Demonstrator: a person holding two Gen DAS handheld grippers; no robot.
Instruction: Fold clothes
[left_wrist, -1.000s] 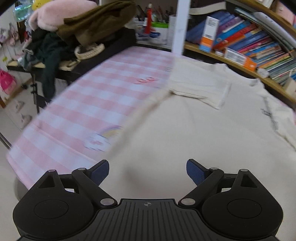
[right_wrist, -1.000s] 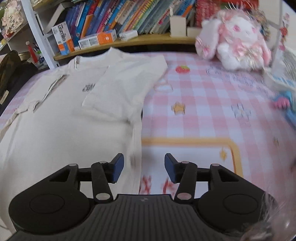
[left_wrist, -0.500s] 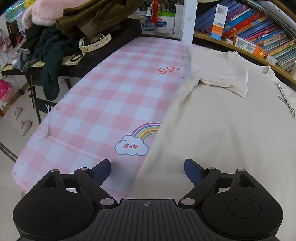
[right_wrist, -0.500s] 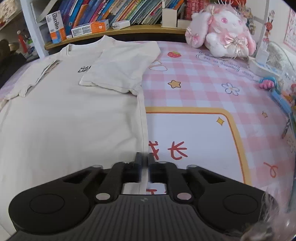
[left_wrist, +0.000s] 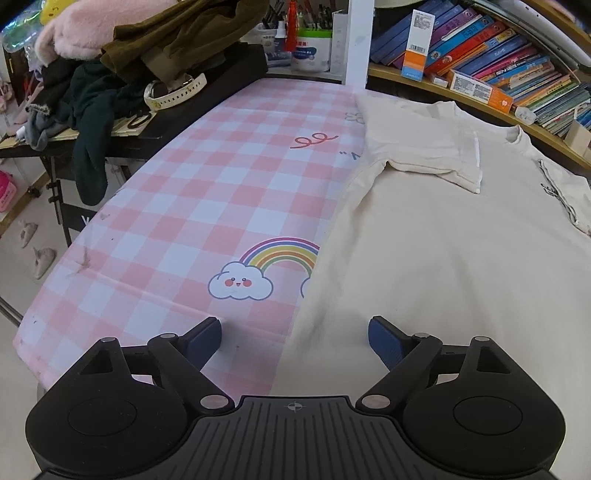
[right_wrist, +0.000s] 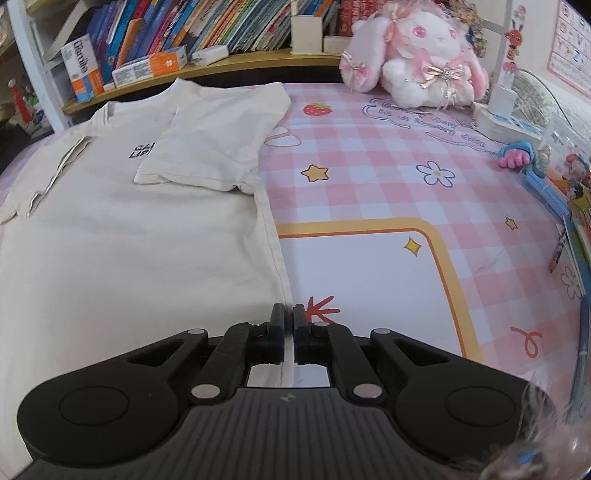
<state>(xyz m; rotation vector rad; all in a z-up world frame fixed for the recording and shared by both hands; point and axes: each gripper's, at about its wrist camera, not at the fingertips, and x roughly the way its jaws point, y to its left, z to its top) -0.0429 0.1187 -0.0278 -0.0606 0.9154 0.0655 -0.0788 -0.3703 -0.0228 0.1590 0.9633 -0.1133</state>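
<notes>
- A cream T-shirt (left_wrist: 443, 258) lies flat on the pink checked tablecloth (left_wrist: 192, 206), collar toward the bookshelf (left_wrist: 498, 74) at the table's far edge; both short sleeves are folded in over the chest, partly covering a small black print (right_wrist: 142, 149).
- Its left side seam runs beside the rainbow-and-cloud print (left_wrist: 258, 273); its right side seam runs along a yellow-bordered white panel (right_wrist: 369, 280).
- Bare cloth lies open left of the shirt up to the table's left edge, where a heap of clothes (left_wrist: 140, 48) sits on a dark side table. To the right, a plush rabbit (right_wrist: 413, 55) and toys crowd the far right corner.
- The left gripper (left_wrist: 295, 338) has fingers spread wide, straddling the shirt's left hem edge, holding nothing.
- The right gripper (right_wrist: 289, 317) has fingers pressed together, pinching the shirt's right hem edge.
</notes>
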